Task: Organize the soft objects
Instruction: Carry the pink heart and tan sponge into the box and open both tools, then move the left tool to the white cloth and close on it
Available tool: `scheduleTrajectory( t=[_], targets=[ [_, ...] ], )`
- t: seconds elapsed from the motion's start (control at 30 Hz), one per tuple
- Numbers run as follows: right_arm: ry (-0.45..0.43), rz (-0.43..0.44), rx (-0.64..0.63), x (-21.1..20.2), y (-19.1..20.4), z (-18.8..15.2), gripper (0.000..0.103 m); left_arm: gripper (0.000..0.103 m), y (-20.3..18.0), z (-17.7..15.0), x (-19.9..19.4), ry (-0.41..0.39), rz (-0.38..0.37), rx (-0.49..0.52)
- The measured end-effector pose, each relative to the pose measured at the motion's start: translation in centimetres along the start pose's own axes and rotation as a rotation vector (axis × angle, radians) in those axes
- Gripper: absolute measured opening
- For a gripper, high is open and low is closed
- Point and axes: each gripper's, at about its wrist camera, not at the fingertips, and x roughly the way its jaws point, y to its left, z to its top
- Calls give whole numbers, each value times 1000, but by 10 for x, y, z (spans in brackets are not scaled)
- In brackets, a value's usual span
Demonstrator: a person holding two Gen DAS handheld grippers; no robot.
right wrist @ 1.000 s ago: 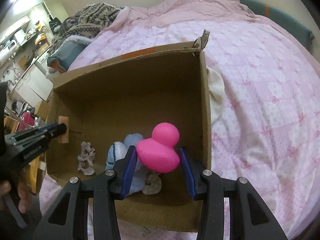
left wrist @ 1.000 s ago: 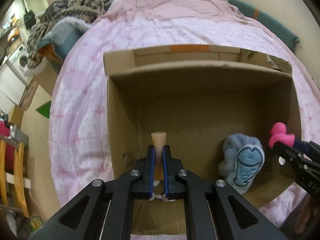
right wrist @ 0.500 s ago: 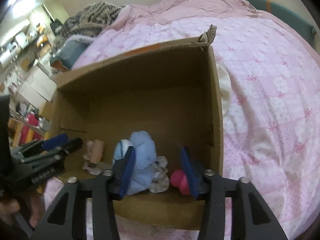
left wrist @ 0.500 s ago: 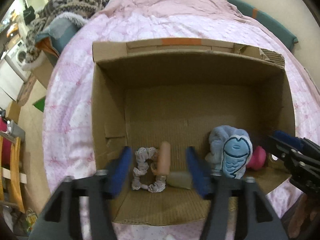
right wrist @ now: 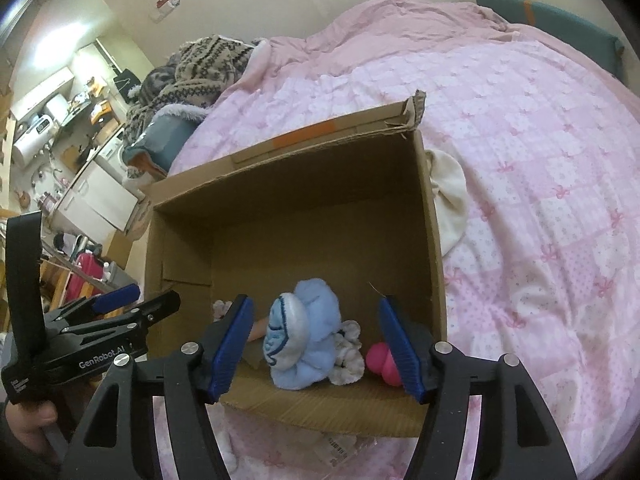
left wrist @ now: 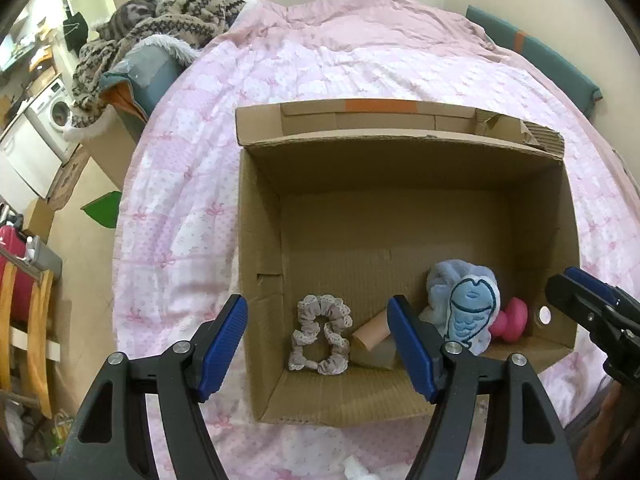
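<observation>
Four soft items already in cardboard box (left wrist: 256, 240), all along near wall: scrunchie (left wrist: 320, 334) at 7 o'clock, tan tube (left wrist: 370, 332), blue fish plush (left wrist: 466, 312), pink duck (left wrist: 510, 318) at 5. Left gripper (left wrist: 318, 346) & right gripper (right wrist: 316, 344) both spread wide, empty. Cream cloth (right wrist: 448, 200) outside box at 3 prob remains.

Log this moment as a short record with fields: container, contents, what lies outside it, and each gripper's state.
container: open brown cardboard box on the pink quilted bedspread
contents: grey lace scrunchie; beige tube-shaped piece; light blue plush toy with a fish patch; pink rubber duck, all along the near wall
outside: cream cloth on the bedspread, against the box's right wall
left gripper: open, empty, over the near-left part of the box
right gripper: open, empty, over the near-right part
</observation>
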Motion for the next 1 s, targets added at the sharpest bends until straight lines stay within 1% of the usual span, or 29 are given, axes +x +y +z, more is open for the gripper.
scheduleTrajectory(
  t=[0.23,0.4,0.57,0.7,0.77,0.87,1.0],
  targets=[
    [-1,-15,-23,-8,5,-6,69,70,9,-10,-17,-14,7,-2],
    [-4,-33,-47,-14,13,-13,69,70,17,-18,-35,-39,9,-9],
    [-7,-58,-82,-22,20,-24,69,70,23,-33,-49,-51,5,-17],
    [-8,-61,-91,-31,25,-33,69,70,26,-46,-58,-50,-7,-23],
    [-2,-59,-89,-34,25,-37,69,70,27,-53,-64,-58,-7,-32],
    [5,-56,-83,-38,25,-43,69,70,28,-62,-71,-72,12,-44],
    [13,-50,-71,-42,26,-53,69,70,34,-74,-74,-61,-8,-84]
  ],
)
